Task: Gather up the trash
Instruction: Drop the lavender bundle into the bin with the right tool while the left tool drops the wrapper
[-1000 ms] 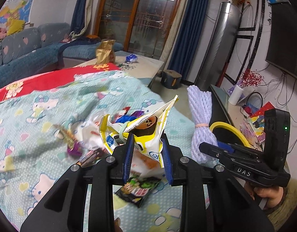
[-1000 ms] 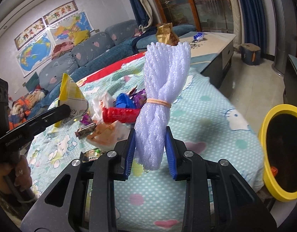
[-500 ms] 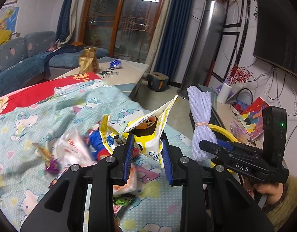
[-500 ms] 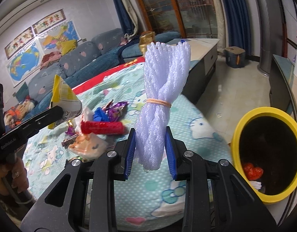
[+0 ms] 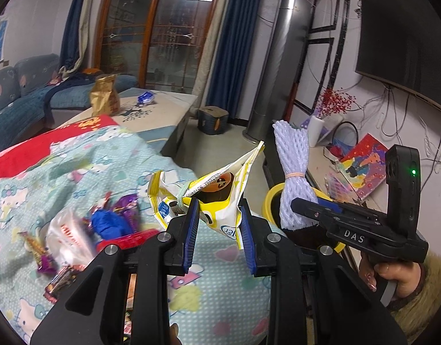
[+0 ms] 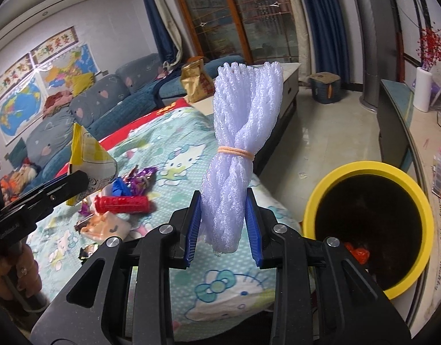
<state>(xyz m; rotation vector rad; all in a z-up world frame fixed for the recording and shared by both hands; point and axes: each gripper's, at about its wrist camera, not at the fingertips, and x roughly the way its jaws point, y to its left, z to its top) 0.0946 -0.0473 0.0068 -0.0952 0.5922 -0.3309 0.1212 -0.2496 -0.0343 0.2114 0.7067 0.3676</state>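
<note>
The left gripper (image 5: 217,227) is clamped on a crumpled yellow-and-white snack bag (image 5: 217,198), held above the cartoon-print blanket (image 5: 76,172). The right gripper (image 6: 223,221) is clamped on a bundle of pale purple foam netting (image 6: 237,161) standing upright, cinched by an orange rubber band (image 6: 236,153).

In the right wrist view, the yellow-rimmed bin (image 6: 367,169) sits on the floor at about 3 o'clock of the netting, just beside the blanket's edge, with red scraps (image 6: 356,254) at its bottom; nothing lies between the netting and the bin's mouth.

More litter lies on the blanket at 9 o'clock: a red wrapper tube (image 6: 122,203), a blue wrapper (image 6: 121,188), purple candy wrappers (image 6: 141,176) and a pale plastic packet (image 6: 102,227).

A gold bag (image 5: 104,97) stands on the low table (image 5: 168,106) at 12 o'clock.
</note>
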